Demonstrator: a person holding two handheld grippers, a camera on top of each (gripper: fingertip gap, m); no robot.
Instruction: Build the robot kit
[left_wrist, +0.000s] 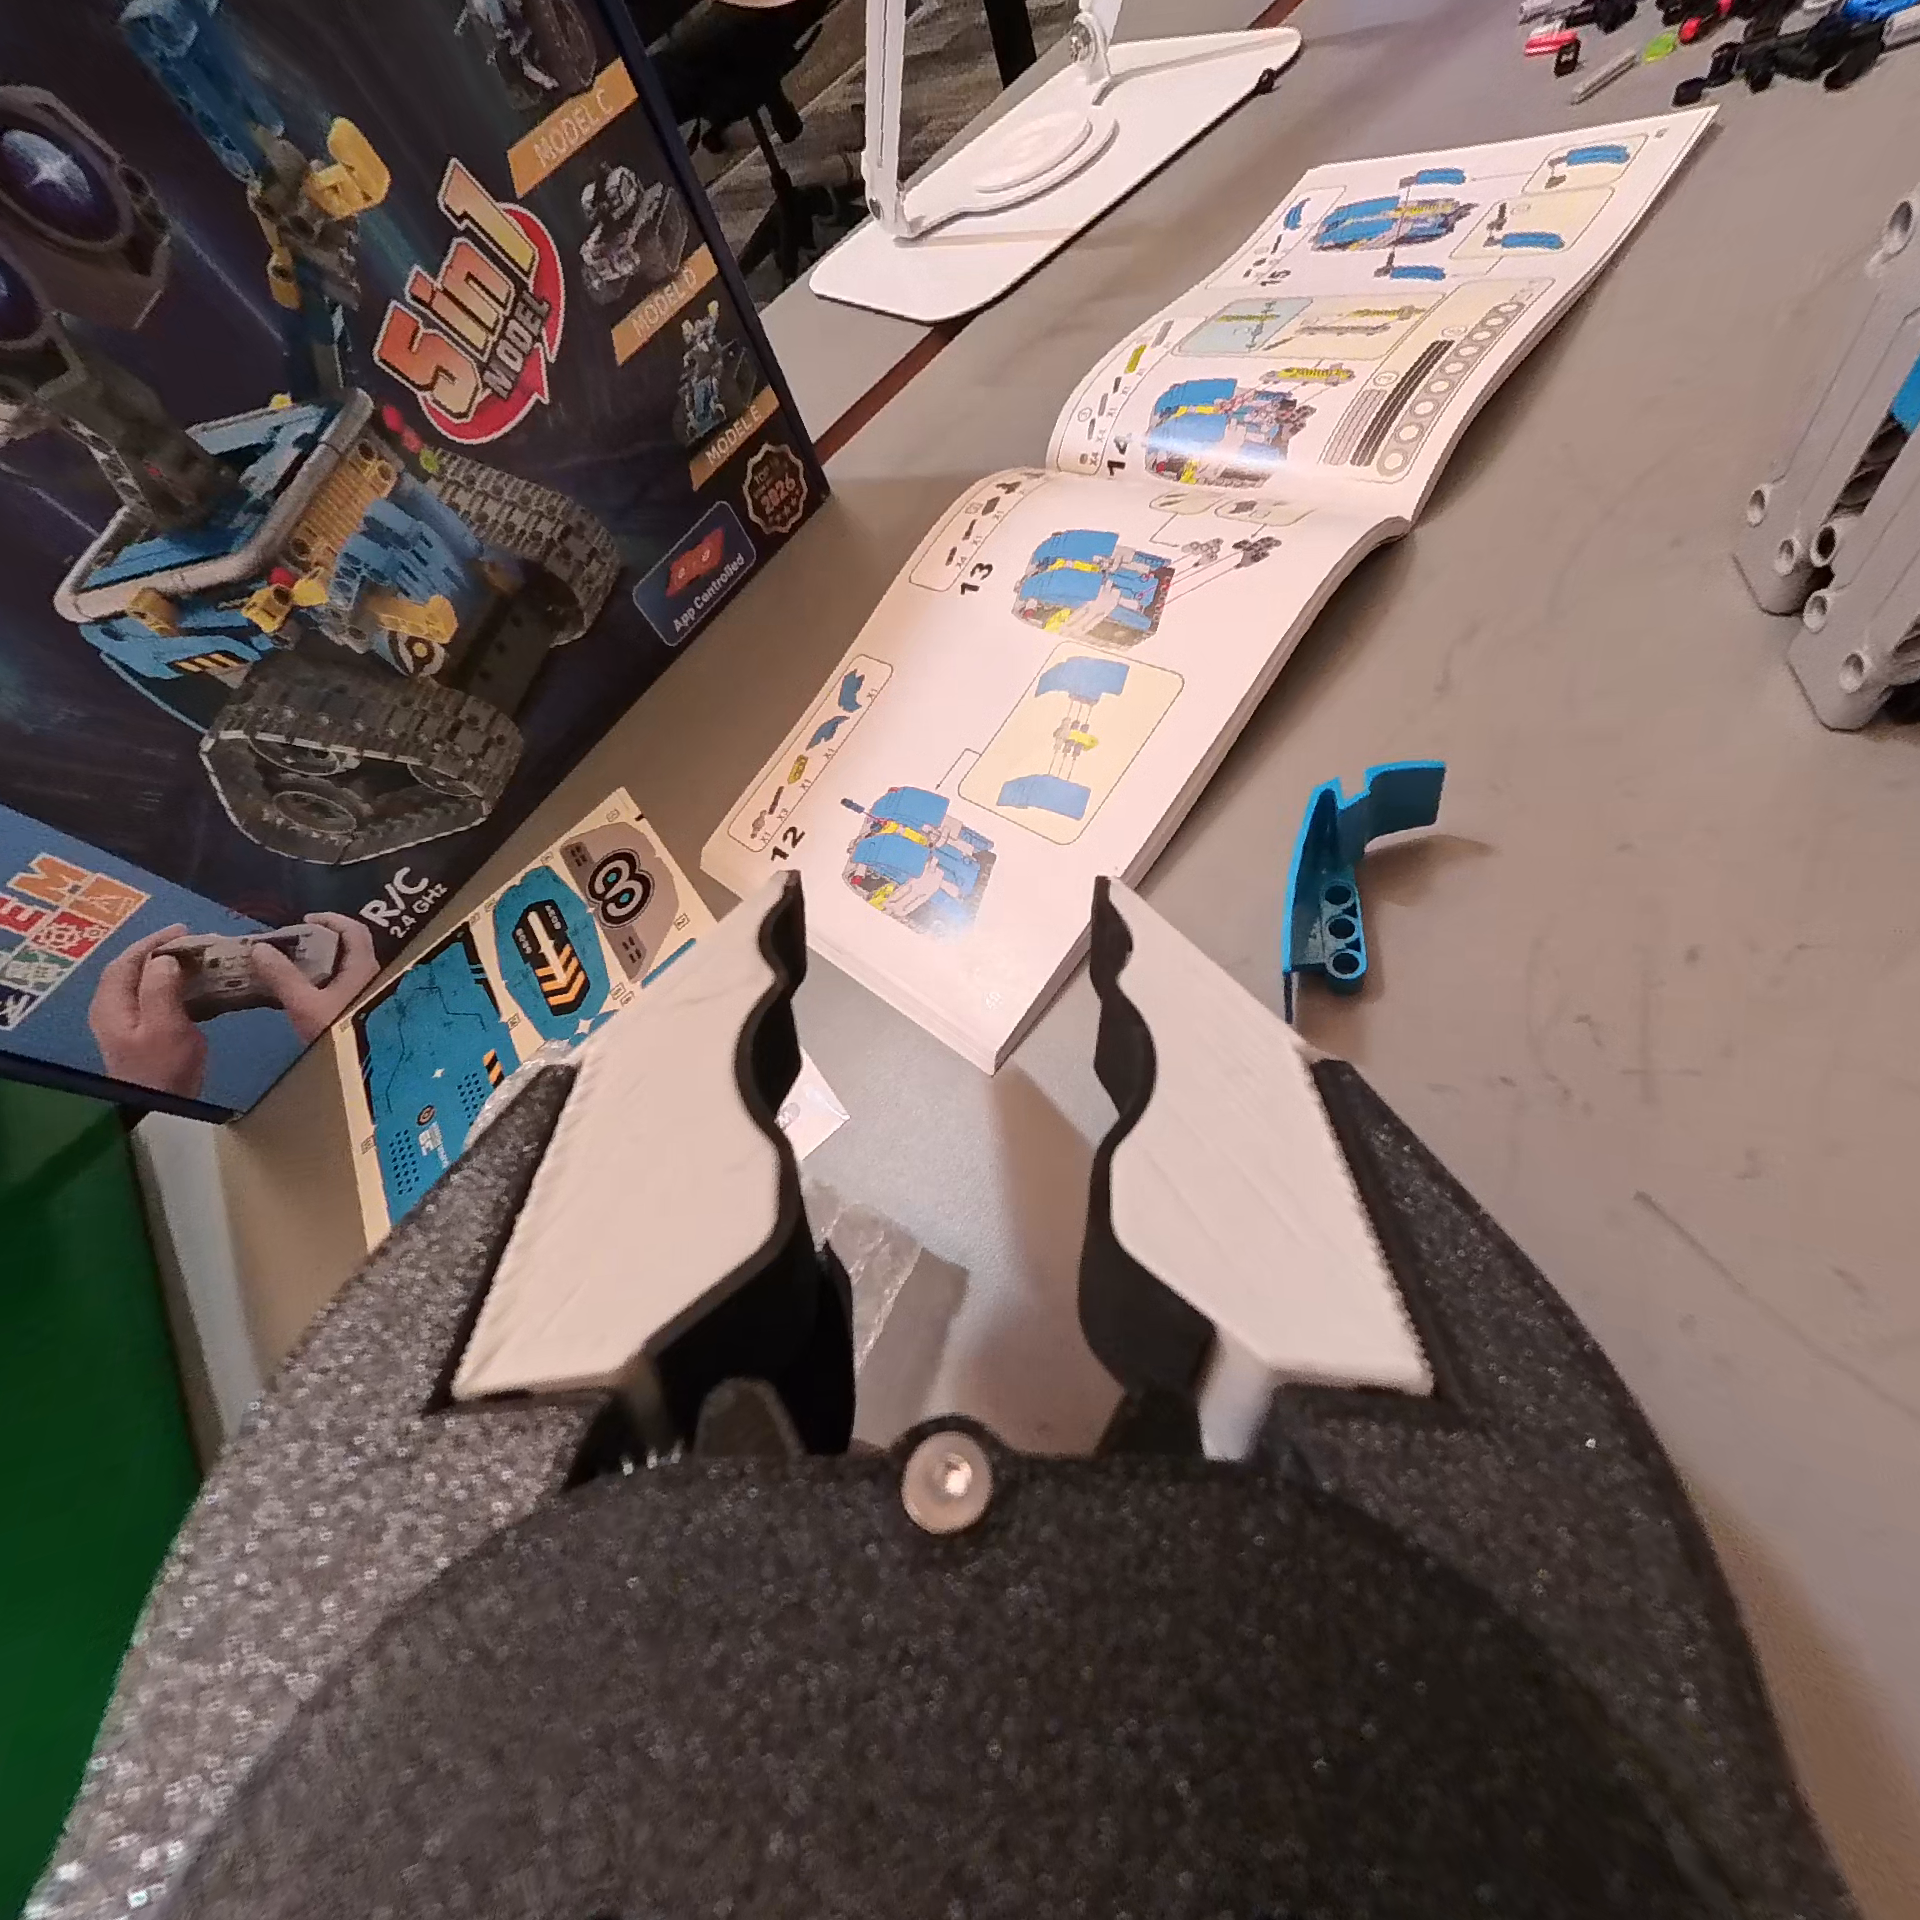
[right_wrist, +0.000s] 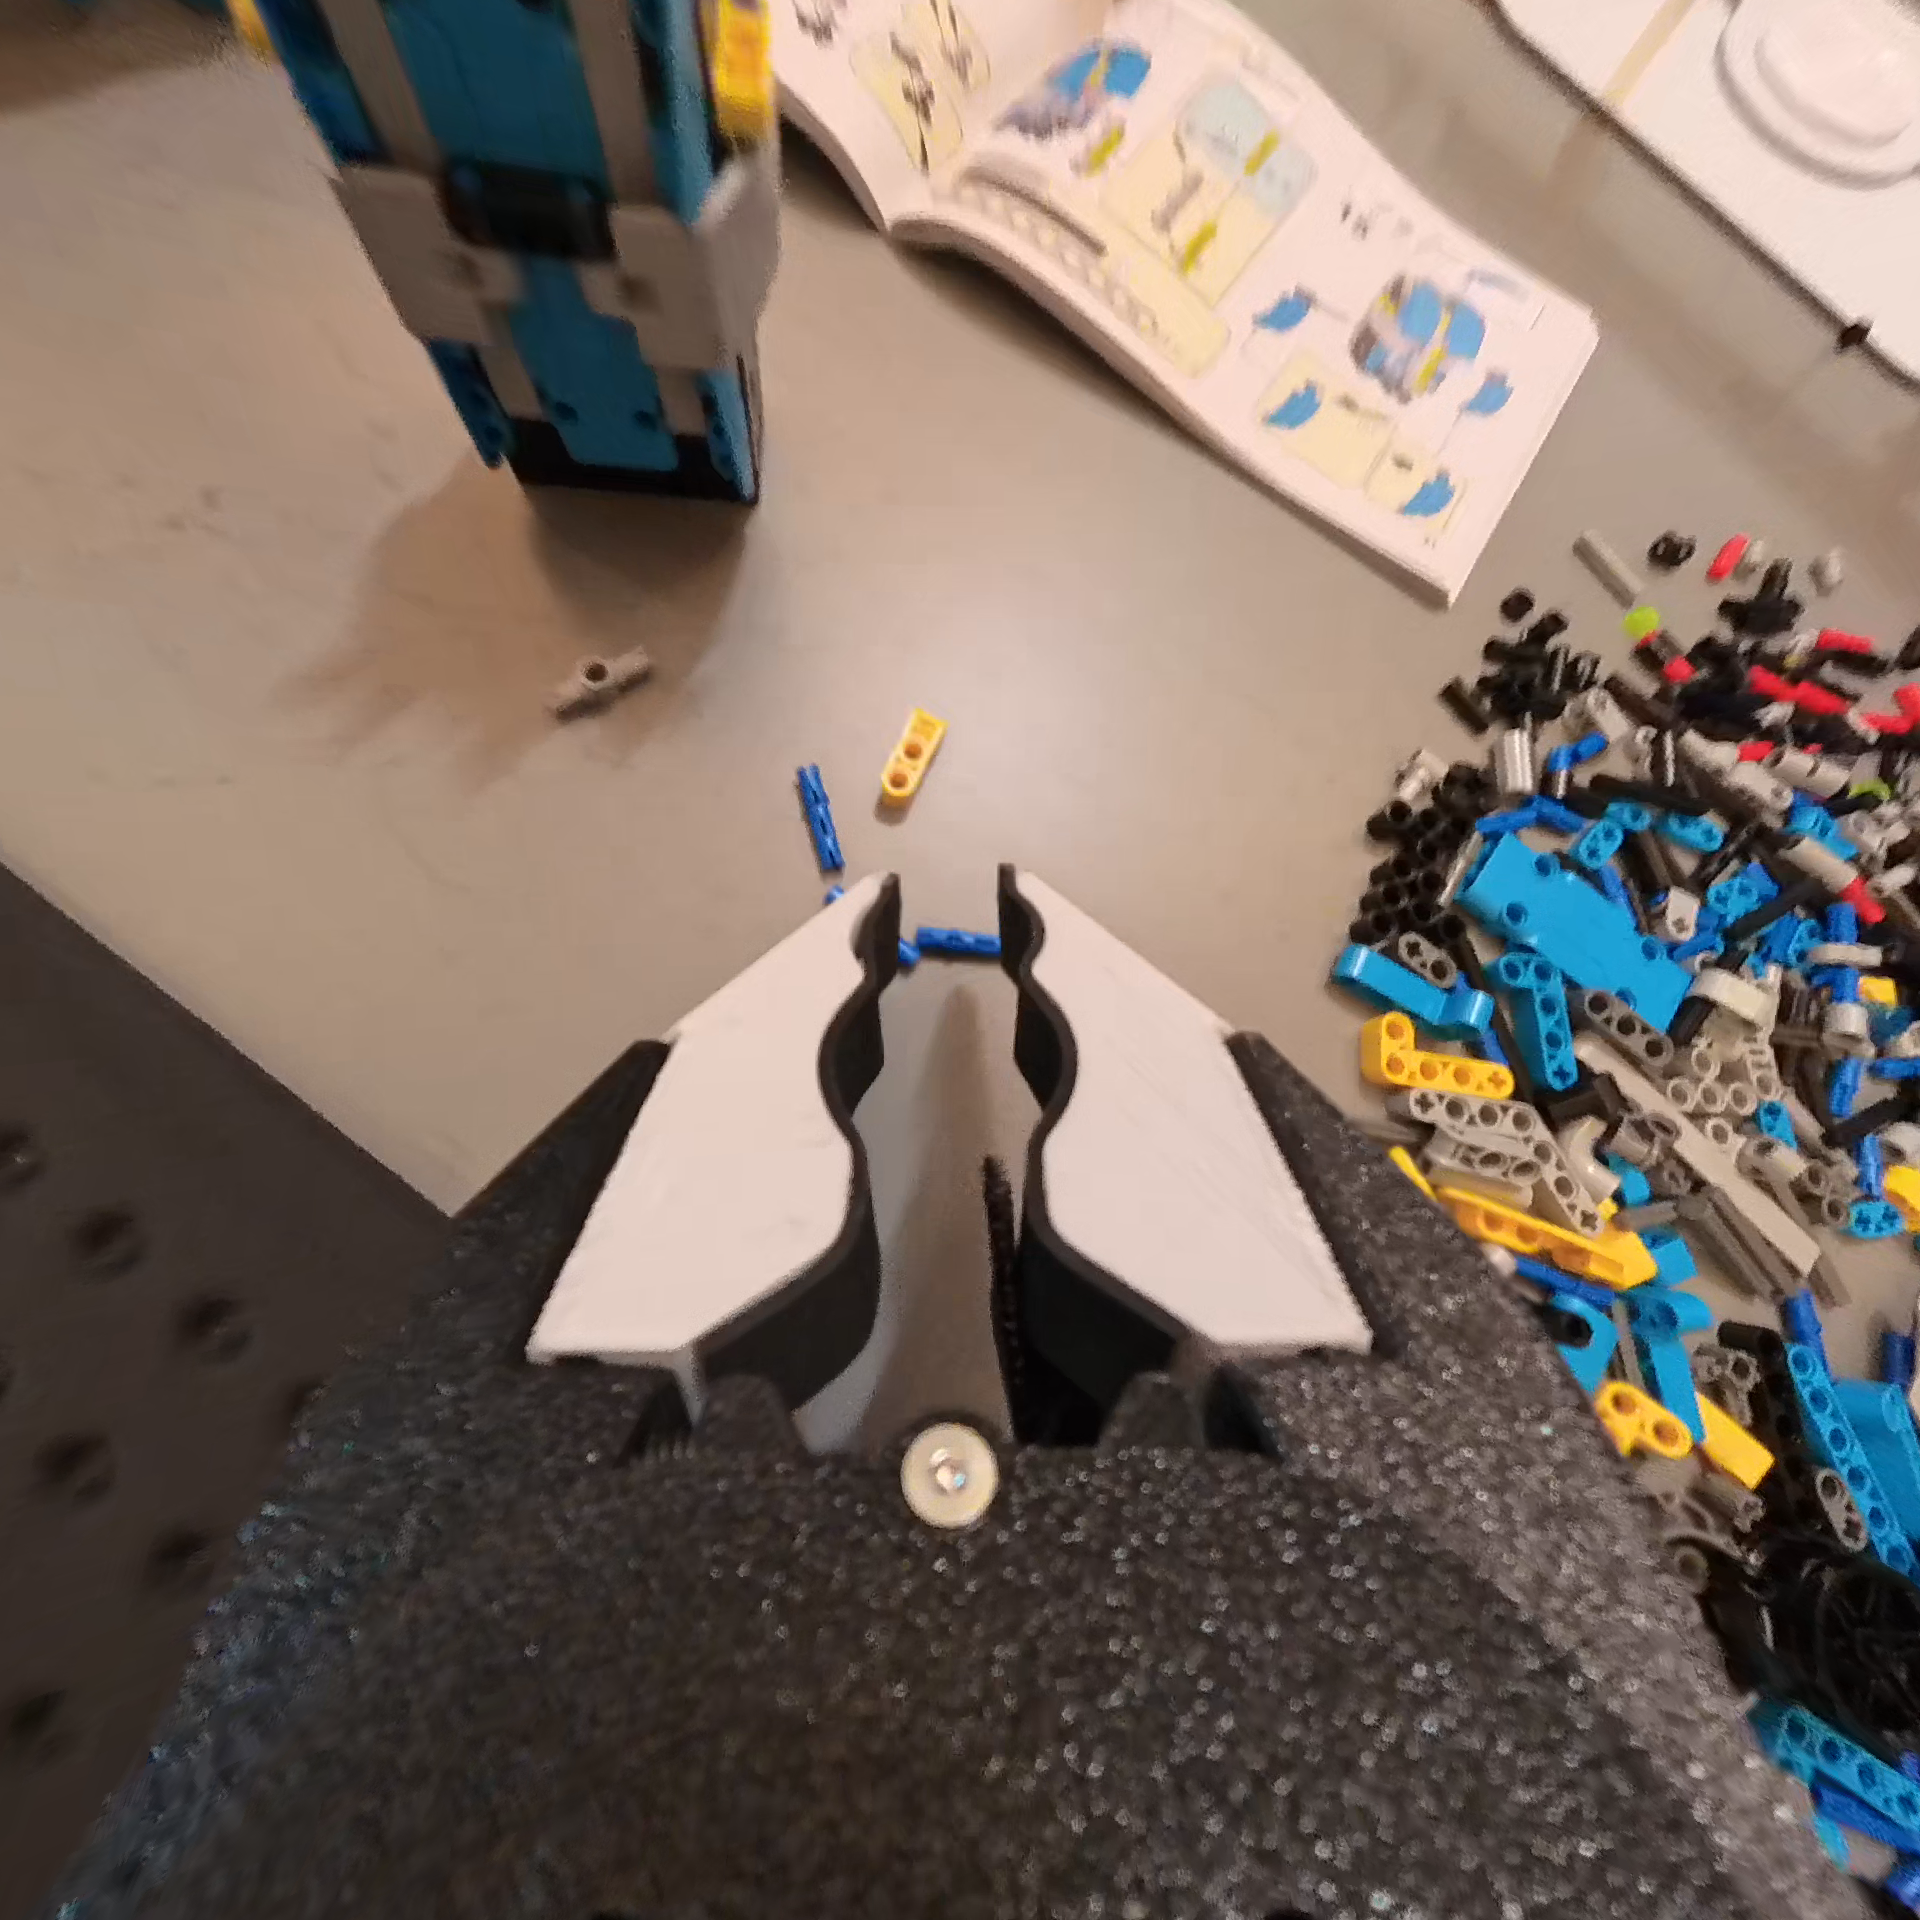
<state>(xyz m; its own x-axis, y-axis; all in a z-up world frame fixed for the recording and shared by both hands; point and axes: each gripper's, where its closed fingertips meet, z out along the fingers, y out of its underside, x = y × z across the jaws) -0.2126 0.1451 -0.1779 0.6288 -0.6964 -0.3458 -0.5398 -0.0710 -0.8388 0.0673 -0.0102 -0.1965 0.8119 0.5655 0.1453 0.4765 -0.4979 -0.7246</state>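
The left gripper (left_wrist: 948, 925) hangs with its jaws wide and empty over the near edge of an open instruction booklet (left_wrist: 1174, 582) on the grey table (left_wrist: 1558, 1091). A curved blue piece (left_wrist: 1351, 873) lies just to its right, a sticker sheet (left_wrist: 499, 997) and toy box (left_wrist: 312, 468) to its left. The right gripper (right_wrist: 948, 914) has narrowly parted jaws around a small blue pin (right_wrist: 956, 940) lying on the table; whether they touch it I cannot tell. A pile of loose bricks (right_wrist: 1662, 1091) lies at its right, and a blue and grey model (right_wrist: 571, 239) stands beyond.
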